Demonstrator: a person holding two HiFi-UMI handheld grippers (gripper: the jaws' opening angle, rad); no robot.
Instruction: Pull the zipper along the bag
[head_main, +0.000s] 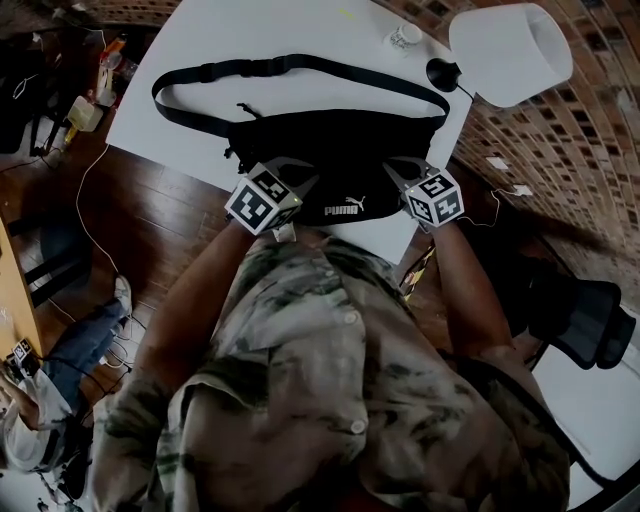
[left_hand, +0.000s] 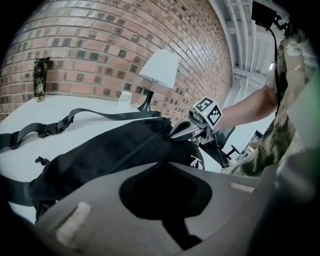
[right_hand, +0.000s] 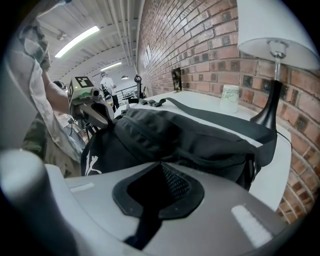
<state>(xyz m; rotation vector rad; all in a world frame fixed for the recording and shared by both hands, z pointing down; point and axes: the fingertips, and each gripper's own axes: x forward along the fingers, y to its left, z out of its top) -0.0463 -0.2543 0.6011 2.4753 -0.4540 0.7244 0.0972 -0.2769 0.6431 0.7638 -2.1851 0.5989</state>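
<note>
Left gripper: fingers together, clamped on black cloth at the left end of the bag; whether the zipper pull is in the pinch cannot be told.
Right gripper: fingers together, clamped on the bag's right end, with mesh cloth showing in their gap.
Zipper: runs along the bag's upper side from the left fingers toward the right gripper.
Bag: lies lengthwise between the two grippers at the near edge of the worktop, logo side facing the person.
Strap: loops behind the bag, flat on the worktop, buckle at the left.
In the way: the person's patterned shirt hides the worktop's near edge.
Nearby: a white-shaded lamp and a small cup at the far right corner, well apart from the bag.
Surface: white worktop.
Room: brick wall, dark wooden floor, a seated person at the lower left.
</note>
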